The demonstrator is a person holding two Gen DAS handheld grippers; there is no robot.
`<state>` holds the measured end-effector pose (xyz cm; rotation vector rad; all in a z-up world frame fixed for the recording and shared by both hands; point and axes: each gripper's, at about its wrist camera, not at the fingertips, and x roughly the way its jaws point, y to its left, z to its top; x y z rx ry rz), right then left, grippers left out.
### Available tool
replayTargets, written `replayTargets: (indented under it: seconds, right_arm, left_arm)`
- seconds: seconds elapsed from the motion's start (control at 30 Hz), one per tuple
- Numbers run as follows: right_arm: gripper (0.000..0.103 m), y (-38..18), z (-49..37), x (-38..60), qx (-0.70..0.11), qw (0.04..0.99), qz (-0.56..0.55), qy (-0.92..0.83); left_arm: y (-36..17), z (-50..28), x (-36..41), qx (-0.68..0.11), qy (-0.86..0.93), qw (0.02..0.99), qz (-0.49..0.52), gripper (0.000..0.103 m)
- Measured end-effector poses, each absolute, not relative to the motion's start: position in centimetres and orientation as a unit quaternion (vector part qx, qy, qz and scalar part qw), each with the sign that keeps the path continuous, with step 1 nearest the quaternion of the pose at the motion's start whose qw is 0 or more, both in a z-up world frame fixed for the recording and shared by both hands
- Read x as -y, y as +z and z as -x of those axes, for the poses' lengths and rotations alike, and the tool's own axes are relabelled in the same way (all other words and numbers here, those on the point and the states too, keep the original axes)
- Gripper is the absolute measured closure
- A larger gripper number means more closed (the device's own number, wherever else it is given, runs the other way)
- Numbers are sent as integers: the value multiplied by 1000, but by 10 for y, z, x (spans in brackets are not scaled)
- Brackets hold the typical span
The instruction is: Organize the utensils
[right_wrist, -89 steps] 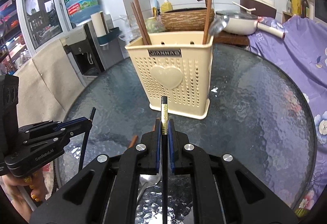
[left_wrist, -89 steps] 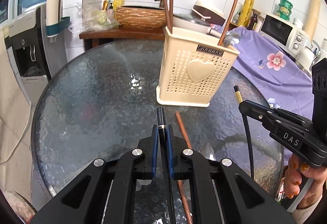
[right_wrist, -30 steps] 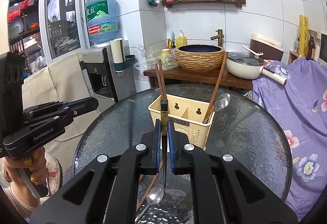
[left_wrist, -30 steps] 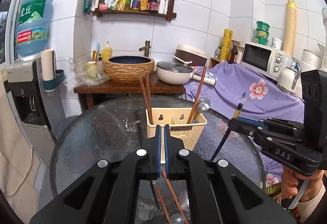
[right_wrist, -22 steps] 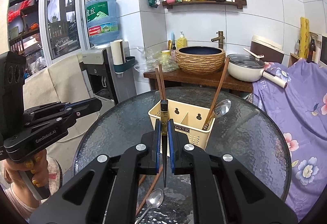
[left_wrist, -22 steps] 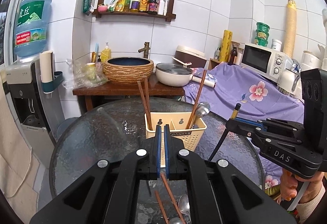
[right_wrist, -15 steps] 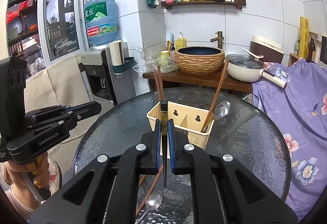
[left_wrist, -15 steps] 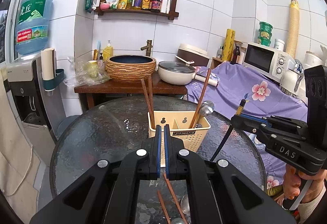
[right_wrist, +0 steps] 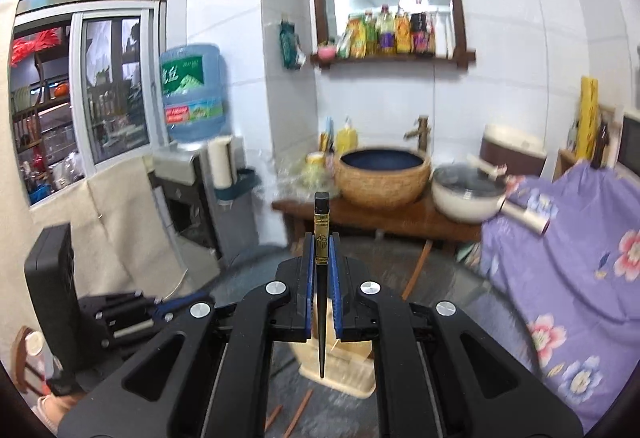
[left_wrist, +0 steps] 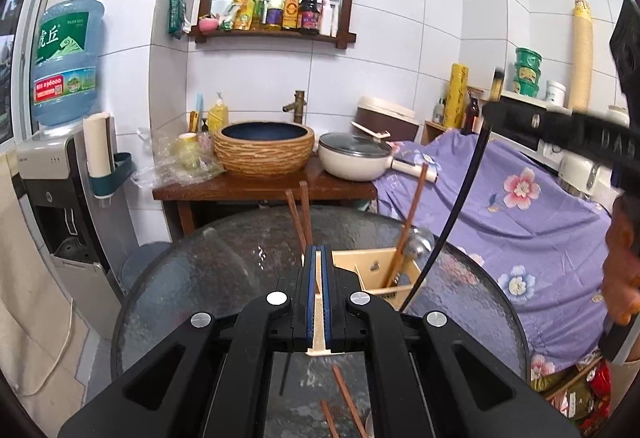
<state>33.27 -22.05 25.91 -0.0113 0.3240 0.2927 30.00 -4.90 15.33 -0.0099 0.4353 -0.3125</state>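
Both grippers rose vs. earlier frames; right gripper (right_wrist: 321, 270) climbed most, its view now blurred, and its black chopstick (right_wrist: 321, 238) hangs tip-down over the cream utensil holder (right_wrist: 340, 362) at bottom centre. It's pinched between the pads. Left gripper (left_wrist: 318, 290) is pressed together on a thin dark chopstick (left_wrist: 285, 372), seen low in frame. Holder sits mid-counter (left_wrist: 208, 270). Prob. next: lower both sticks into a compartment.
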Motion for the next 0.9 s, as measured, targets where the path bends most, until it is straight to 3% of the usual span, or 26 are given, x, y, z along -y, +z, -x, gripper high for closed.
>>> replayTargets:
  seconds: [0.17, 0.23, 0.3, 0.5, 0.9]
  right_arm:
    - [95, 264, -353, 217, -136, 985, 22, 105]
    - [95, 258, -364, 216, -134, 986, 22, 97]
    - [95, 251, -373, 217, -135, 986, 22, 91]
    - [95, 216, -400, 219, -174, 981, 3, 83]
    - [95, 161, -413, 220, -227, 970, -4, 81]
  left_arm:
    - [157, -310, 48, -214, -145, 966, -1, 99]
    - [154, -312, 46, -218, -144, 965, 5, 91]
    - [150, -314, 44, -223, -144, 964, 8, 72]
    - [136, -317, 37, -234, -132, 963, 5, 60]
    - [105, -323, 36, -266, -130, 955, -2, 49]
